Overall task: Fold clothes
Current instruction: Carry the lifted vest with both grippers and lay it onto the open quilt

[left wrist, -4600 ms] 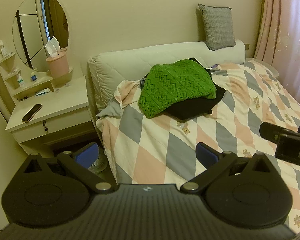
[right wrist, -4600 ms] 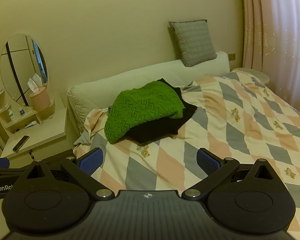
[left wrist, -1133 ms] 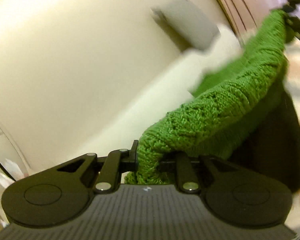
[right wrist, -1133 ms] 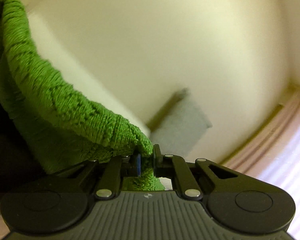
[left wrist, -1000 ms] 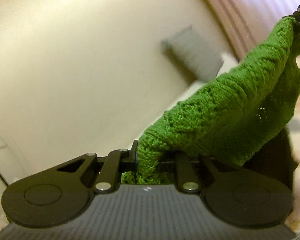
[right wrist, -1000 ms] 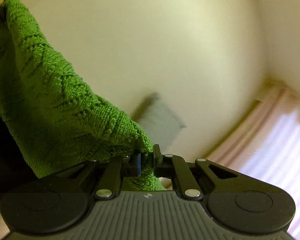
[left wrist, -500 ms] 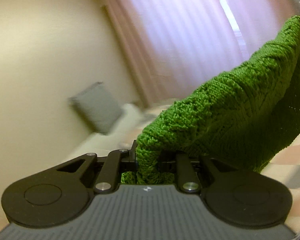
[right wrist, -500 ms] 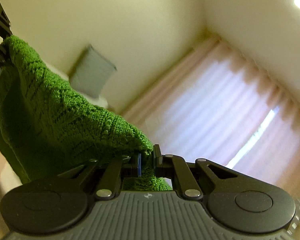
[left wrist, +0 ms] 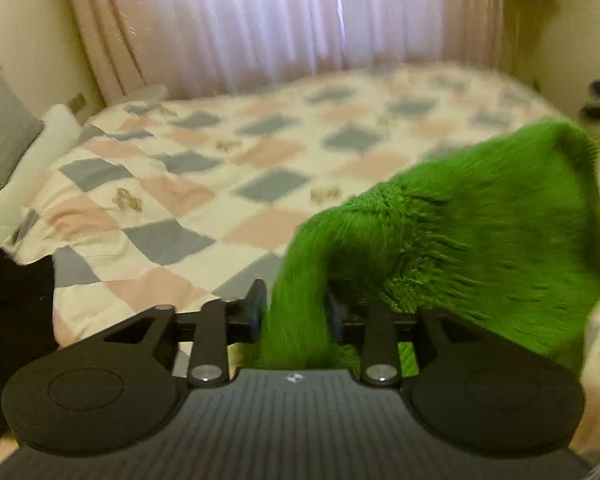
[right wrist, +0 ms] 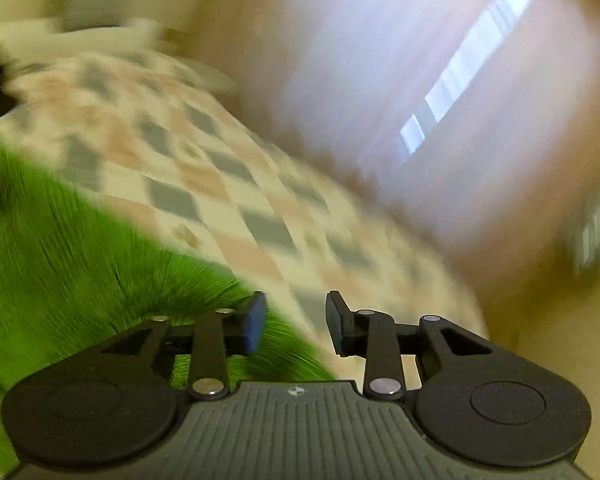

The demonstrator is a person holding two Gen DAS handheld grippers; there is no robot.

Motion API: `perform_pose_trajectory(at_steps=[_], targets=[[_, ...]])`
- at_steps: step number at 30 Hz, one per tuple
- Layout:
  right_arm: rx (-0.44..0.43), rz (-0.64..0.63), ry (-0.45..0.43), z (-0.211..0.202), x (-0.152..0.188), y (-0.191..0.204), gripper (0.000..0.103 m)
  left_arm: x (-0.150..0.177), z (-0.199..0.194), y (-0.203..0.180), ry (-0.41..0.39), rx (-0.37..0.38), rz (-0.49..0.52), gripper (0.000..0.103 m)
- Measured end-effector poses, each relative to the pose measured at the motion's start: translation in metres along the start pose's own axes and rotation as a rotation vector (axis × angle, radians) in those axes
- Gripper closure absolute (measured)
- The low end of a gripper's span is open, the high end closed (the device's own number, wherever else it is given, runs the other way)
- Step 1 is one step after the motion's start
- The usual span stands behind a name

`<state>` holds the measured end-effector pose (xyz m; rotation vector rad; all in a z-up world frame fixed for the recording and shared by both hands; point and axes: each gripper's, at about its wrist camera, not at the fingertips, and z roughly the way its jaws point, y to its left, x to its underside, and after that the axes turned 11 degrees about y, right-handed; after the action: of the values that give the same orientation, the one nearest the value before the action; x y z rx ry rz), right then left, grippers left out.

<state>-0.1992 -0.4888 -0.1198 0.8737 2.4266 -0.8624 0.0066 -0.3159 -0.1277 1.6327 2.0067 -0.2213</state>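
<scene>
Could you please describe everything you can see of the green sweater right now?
The green sweater is a bright green, fuzzy-looking knit, blurred by motion. One bunched edge is pinched in the left tool, and the rest spreads out to the right above the checked bedspread. In the right wrist view it lies low on the left, beside the right tool, whose jaws stand apart with nothing between them. Its knit pattern and overall shape cannot be made out.

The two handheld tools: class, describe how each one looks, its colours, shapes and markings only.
Both look alike. The left tool has a dark grey ribbed body with a small white emblem, two round black discs at the sides, and black linkage arms with silver rivets. The right tool matches it; its fingers show blue pads.
</scene>
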Motion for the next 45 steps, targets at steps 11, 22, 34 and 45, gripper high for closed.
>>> perform_pose_trajectory(at_steps=[11,22,34,45], targets=[[-0.099,-0.160,0.213,0.102,0.127,0.054,0.054,0.111,0.145,-0.087,-0.013,0.008,0.713,0.052],[0.021,-0.679,0.156,0.194,0.195,0.124,0.035,0.184,0.267,-0.138,-0.124,-0.161,1.207,0.062],[0.034,-0.629,0.047,0.232,0.064,0.052,0.095,0.027,0.244,-0.073,-0.187,-0.208,0.858,0.091],[-0.256,0.191,0.272,0.235,0.092,-0.007,0.035,0.000,0.242,0.064,0.157,0.040,0.020,0.058]])
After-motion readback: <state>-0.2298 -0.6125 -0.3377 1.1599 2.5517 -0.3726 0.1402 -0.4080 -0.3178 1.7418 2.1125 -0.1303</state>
